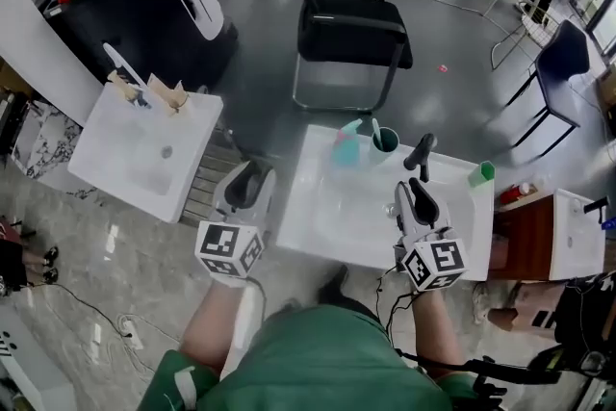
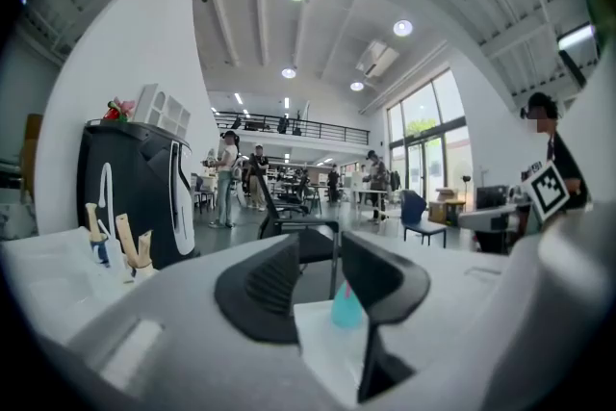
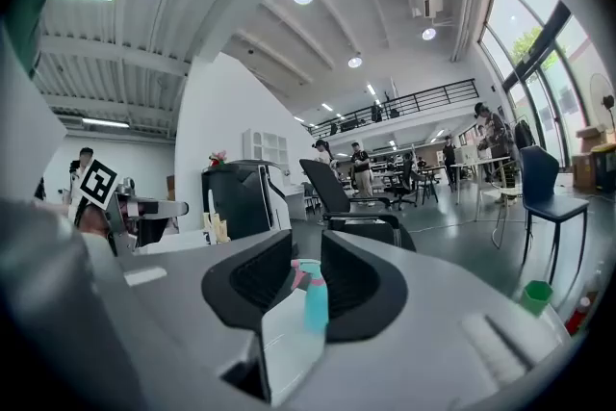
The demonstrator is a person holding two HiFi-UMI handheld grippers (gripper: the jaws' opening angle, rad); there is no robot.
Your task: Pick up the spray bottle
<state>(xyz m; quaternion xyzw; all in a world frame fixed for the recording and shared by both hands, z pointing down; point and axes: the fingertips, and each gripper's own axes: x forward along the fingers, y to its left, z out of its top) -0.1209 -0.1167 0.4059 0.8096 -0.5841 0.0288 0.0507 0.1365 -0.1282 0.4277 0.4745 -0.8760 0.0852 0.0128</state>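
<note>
- The right tool (image 3: pixel 306 257) has its jaws standing apart with nothing gripped. The gap frames the spray bottle (image 3: pixel 310 295) some way ahead, so it looks lined up for a straight reach.
- The left tool (image 2: pixel 320 269) is likewise spread and empty. The bottle also shows low in its gap, but smaller, so this tool seems the farther of the two.
- In the head view, the right tool hovers over the near right part of the white counter (image 1: pixel 327 217). The left tool sits just off the counter's near left corner. Both are well apart from the bottle, so the pickup is not yet begun.
- The bottle stands upright at the counter's far edge, its teal body free on the near side and easy to approach from here.
- A dark cup (image 1: pixel 385 141) stands just beside the bottle on its right. The jaws will likely need to close around the bottle's body without nudging the cup.
- A black chair (image 1: pixel 348 14) stands on the floor beyond, clear of the reach.
</note>
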